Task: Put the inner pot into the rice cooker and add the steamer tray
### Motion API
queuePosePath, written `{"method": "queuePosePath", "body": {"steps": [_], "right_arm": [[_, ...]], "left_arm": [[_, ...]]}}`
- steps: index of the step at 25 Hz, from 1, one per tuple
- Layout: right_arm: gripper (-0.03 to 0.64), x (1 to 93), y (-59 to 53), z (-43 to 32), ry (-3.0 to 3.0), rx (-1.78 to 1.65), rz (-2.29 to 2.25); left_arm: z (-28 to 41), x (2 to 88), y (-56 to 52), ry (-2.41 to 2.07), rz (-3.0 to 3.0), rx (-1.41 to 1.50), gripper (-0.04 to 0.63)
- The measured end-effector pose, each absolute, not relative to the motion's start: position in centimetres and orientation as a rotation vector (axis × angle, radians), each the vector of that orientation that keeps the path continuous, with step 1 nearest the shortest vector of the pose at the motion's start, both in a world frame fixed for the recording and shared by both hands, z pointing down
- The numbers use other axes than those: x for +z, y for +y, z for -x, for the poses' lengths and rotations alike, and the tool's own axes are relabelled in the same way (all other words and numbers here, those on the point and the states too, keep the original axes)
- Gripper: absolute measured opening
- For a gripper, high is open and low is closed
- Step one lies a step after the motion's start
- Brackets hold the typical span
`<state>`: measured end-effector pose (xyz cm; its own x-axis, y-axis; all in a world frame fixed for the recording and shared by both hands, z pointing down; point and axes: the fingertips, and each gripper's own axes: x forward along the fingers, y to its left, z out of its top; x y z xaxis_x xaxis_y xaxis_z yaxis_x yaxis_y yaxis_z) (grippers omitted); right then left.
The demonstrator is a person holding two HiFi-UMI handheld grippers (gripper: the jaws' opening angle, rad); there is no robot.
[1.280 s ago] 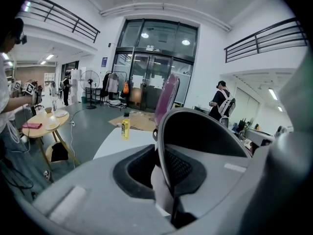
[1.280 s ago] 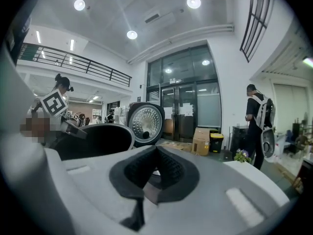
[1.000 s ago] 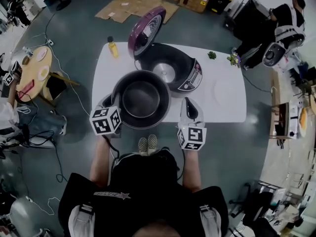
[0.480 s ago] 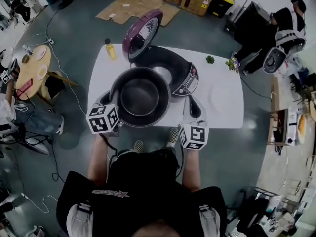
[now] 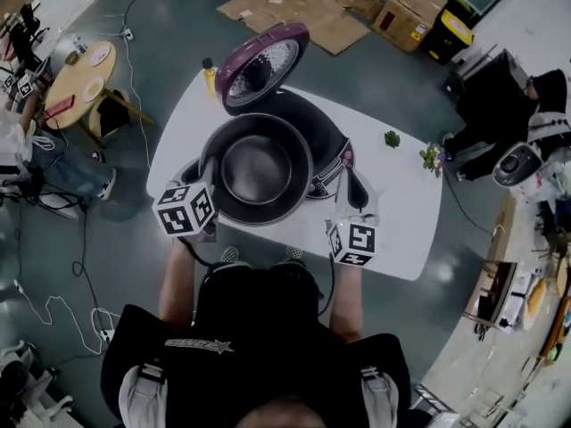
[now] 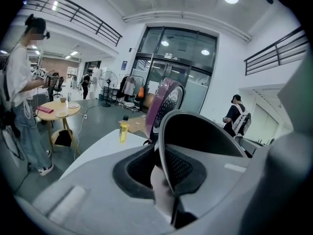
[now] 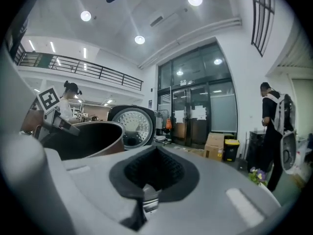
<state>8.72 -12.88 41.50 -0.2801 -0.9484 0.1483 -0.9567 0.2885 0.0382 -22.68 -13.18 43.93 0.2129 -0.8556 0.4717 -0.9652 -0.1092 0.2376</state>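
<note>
The inner pot (image 5: 256, 169), stiff, smooth metal and probably heavy, hangs over the open rice cooker (image 5: 326, 139) by its thin rim, which the left gripper (image 6: 164, 173) pinches, while the right gripper (image 7: 149, 182) is closed and empty beside it.

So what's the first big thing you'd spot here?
The big dark inner pot, in the middle of the head view, with the left hand-held gripper pinching its rim. Just beyond it, on the white table, sits the rice cooker with its purple lid flipped wide open.
</note>
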Motion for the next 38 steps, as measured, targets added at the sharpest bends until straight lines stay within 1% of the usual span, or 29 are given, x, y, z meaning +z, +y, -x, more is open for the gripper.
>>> {"method": "queuePosePath", "body": {"steps": [6, 17, 38], "right_arm": [[0.005, 41.7, -16.2, -10.2, -2.494, 0.077, -1.648], [0.005, 42.8, -18.7, -12.6, -2.577, 0.106, -1.496], [0.005, 45.6, -22.9, -16.7, -2.548, 0.197, -1.476]], "left_arm": [[21.9, 43.2, -13.3, -1.814, -1.869, 0.214, 0.046], [19.8, 43.7, -14.7, -1.918, -1.697, 0.125, 0.051], [15.5, 46.0, -20.9, -1.882, -1.634, 0.091, 0.057]]}}
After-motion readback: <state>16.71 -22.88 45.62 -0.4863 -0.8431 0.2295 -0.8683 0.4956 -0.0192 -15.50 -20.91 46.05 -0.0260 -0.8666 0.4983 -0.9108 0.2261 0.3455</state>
